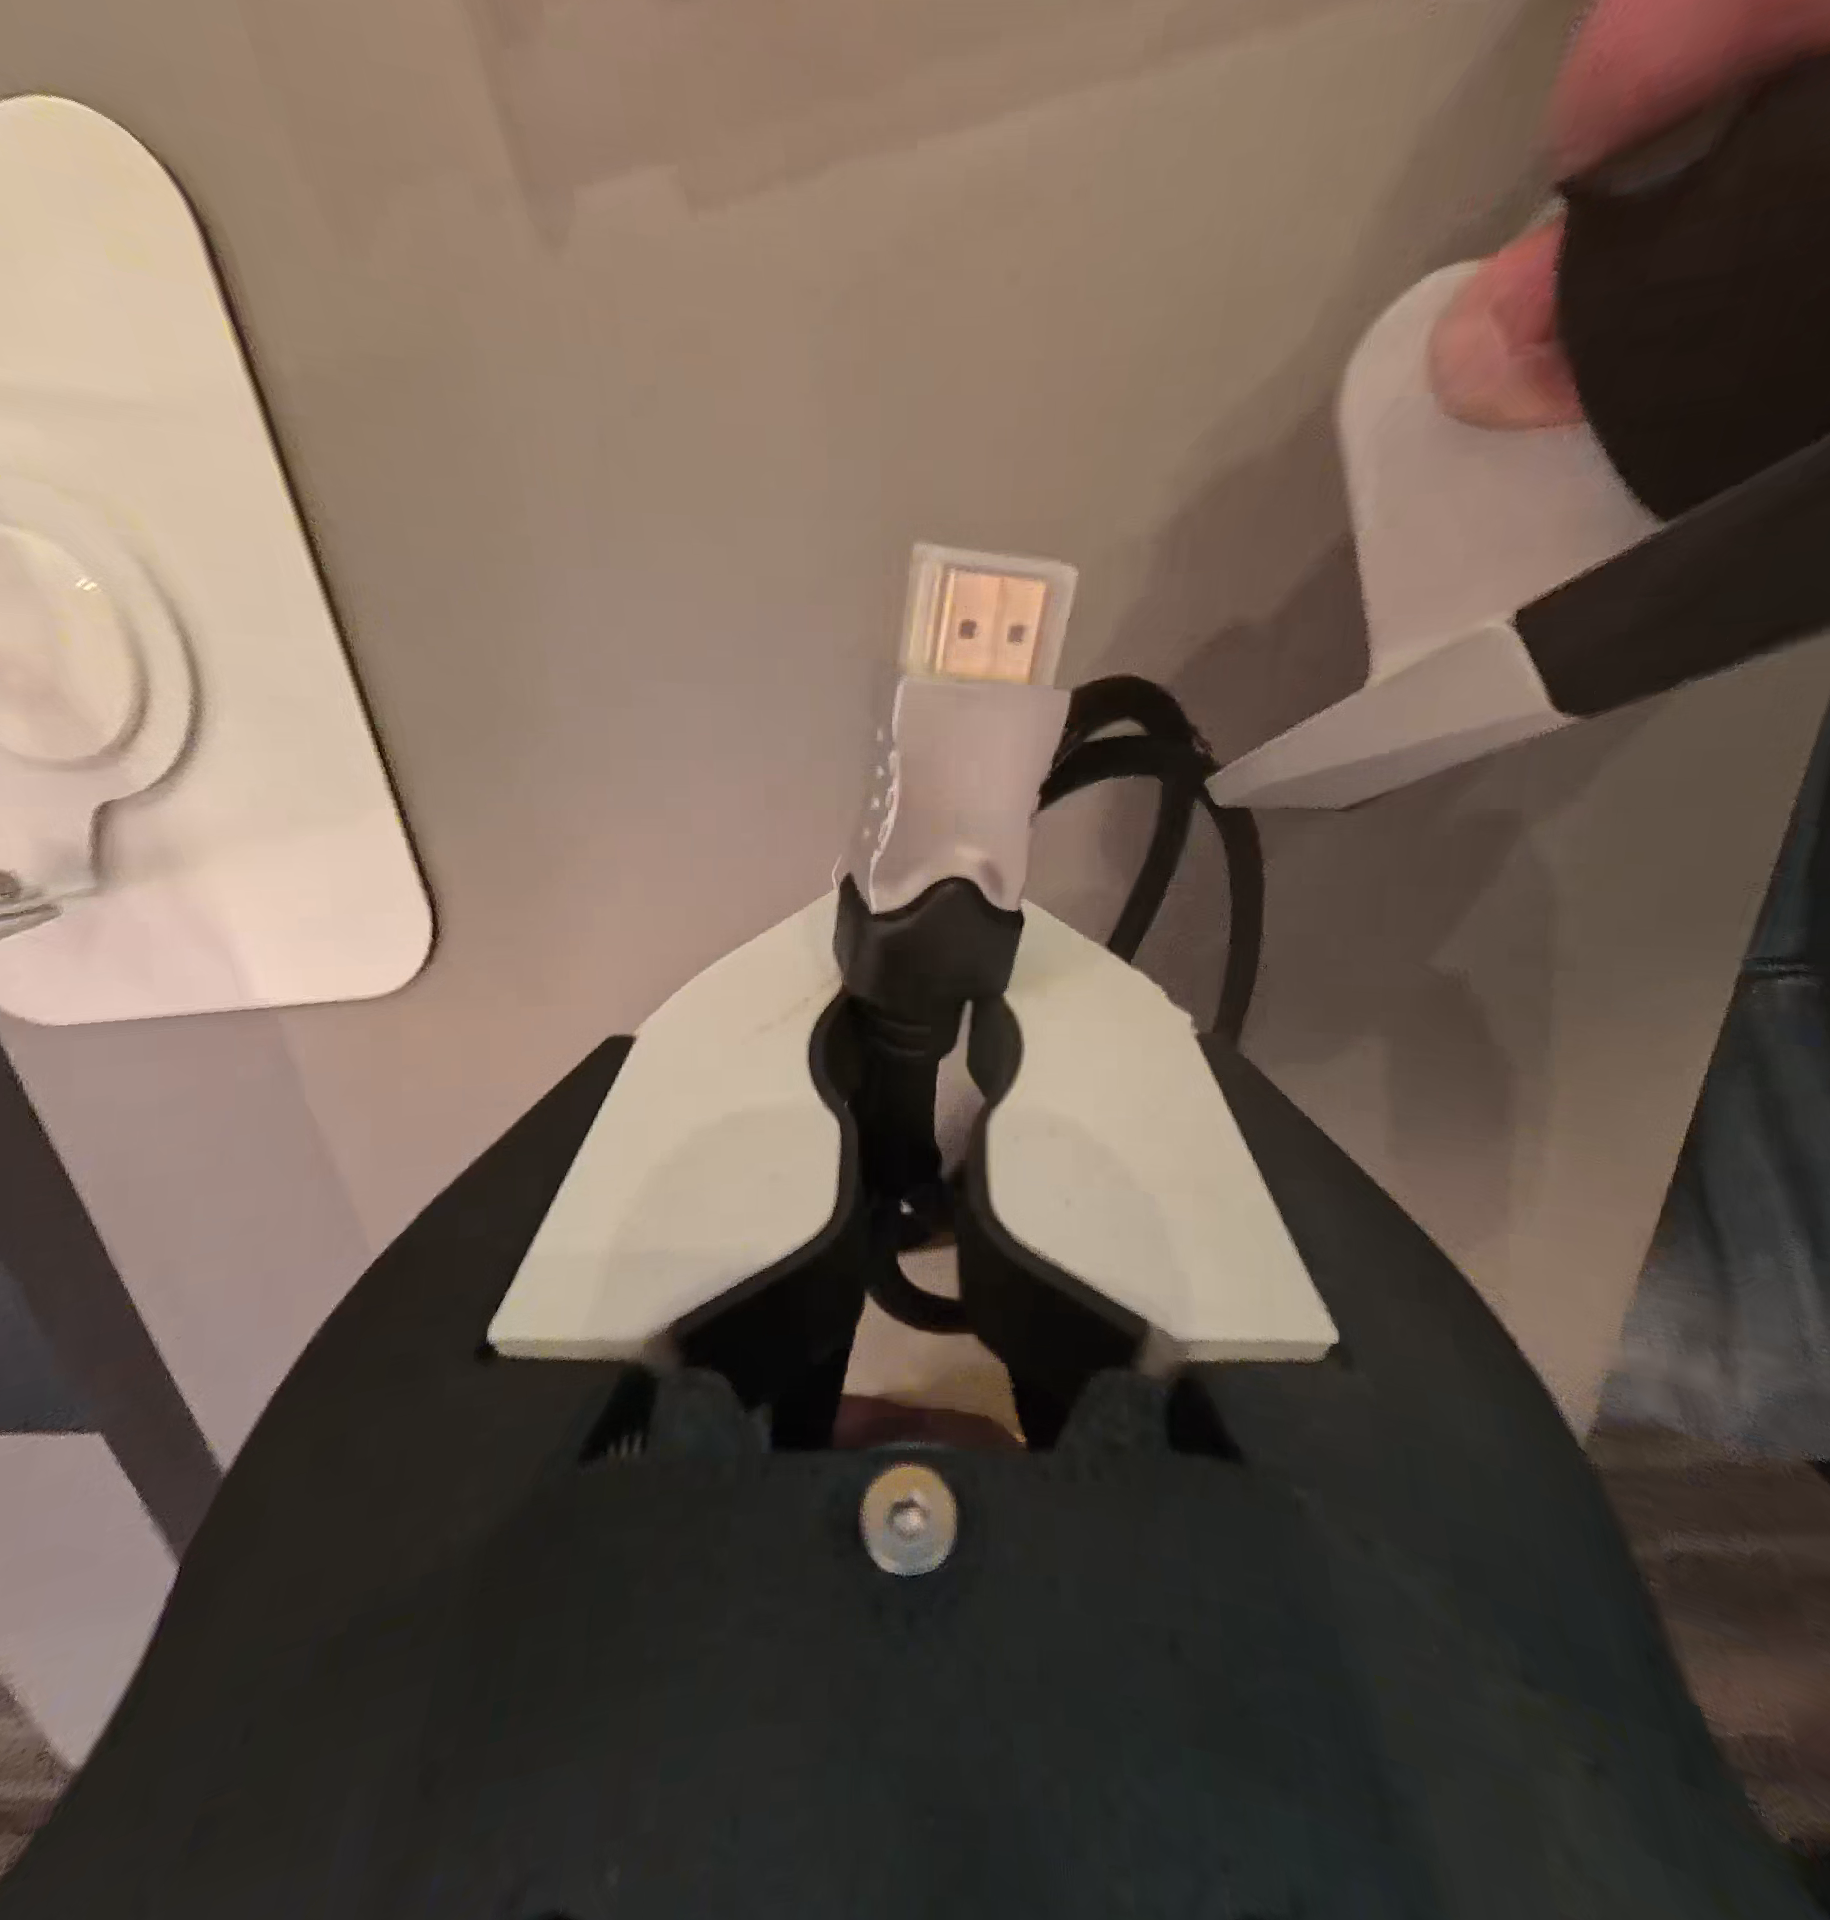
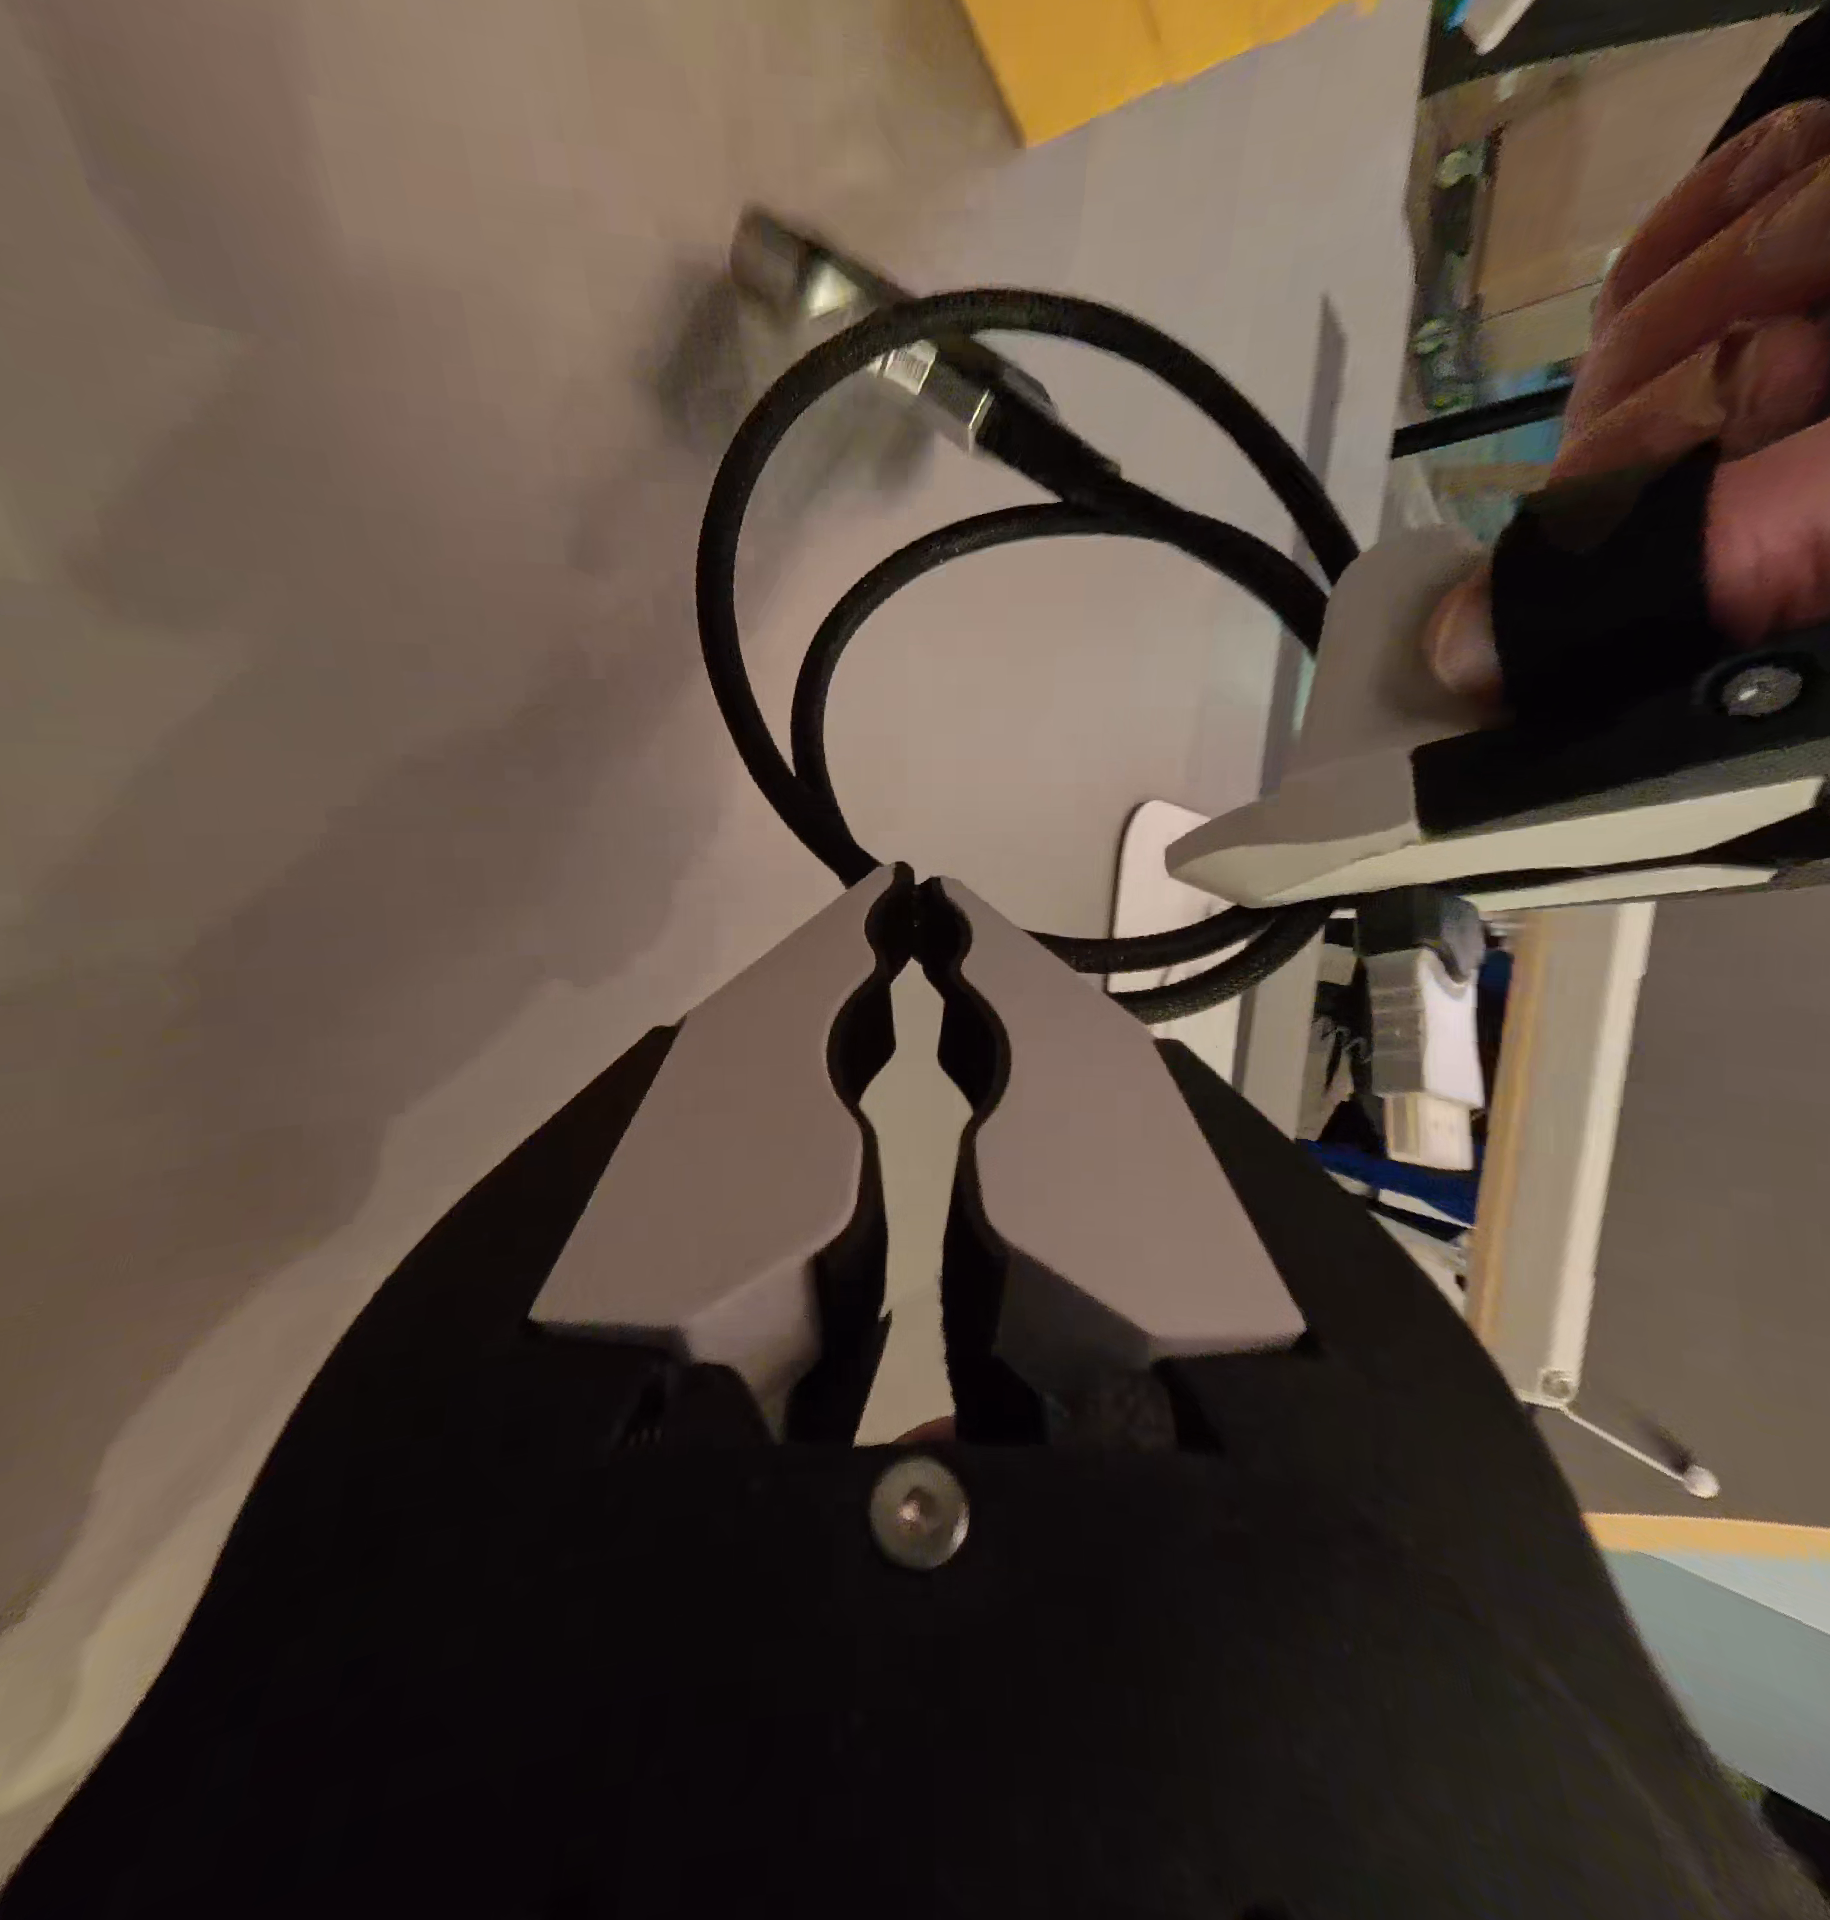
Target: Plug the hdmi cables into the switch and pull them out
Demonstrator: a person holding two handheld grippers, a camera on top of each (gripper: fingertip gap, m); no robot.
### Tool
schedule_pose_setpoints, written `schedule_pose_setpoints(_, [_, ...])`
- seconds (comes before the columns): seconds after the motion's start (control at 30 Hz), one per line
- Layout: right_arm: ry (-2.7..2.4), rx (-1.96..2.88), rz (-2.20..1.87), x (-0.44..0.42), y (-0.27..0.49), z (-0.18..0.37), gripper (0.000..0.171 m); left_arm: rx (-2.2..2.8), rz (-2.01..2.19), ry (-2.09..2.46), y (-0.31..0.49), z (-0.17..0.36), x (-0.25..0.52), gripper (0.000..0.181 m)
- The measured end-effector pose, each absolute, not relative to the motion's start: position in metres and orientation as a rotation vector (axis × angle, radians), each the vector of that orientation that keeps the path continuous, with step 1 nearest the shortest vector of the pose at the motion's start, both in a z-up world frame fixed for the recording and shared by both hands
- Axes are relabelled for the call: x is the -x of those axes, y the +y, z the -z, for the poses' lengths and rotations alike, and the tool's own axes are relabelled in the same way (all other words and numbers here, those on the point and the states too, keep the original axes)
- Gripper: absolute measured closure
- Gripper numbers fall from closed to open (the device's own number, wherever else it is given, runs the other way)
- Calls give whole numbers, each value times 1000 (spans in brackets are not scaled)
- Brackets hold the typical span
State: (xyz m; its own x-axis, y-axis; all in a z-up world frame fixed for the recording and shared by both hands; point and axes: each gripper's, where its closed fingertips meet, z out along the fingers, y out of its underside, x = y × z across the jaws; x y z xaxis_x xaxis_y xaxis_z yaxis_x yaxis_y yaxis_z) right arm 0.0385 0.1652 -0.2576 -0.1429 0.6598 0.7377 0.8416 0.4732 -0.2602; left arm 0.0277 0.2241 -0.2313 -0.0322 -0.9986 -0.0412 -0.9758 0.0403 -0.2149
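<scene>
1. Left wrist view first: we hold both tools over the pale counter (image 1: 682,364), which fills most of the frame. A white plate (image 1: 163,582) with a clear fitting lies at the left edge; we cannot tell whether it is the switch.
2. Our left gripper (image 1: 926,935) has its jaws closed on the black strain relief of the HDMI plug (image 1: 952,790), so the gold tip (image 1: 989,623) points up the frame, free and in no socket. We judge this grip keeps the tip ready for aiming.
3. Our right gripper (image 2: 909,881), centre of the right wrist view, has its jaws pinched on the black braided cable (image 2: 765,582) where the loops cross, probably to keep slack out of the way.
4. A second silver plug (image 2: 937,400) lies on the counter in the upper middle, blurred and also unplugged.
</scene>
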Motion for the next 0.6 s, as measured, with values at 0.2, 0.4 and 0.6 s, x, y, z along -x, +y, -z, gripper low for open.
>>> schedule_pose_setpoints(0.2, [-1860, 1435, 199, -53, 164, 279, 171, 2011, 86, 1965, 239, 255, -36, 146])
schedule_pose_setpoints(0.4, [-1782, 1506, 163, -60, 165, 281, 171, 2141, -2, 1538, 230, 248, 6, 117])
schedule_pose_setpoints(0.6, [-1782, 1501, 130, -50, 155, 287, 171, 2213, -240, 1316, 232, 287, 37, 120])
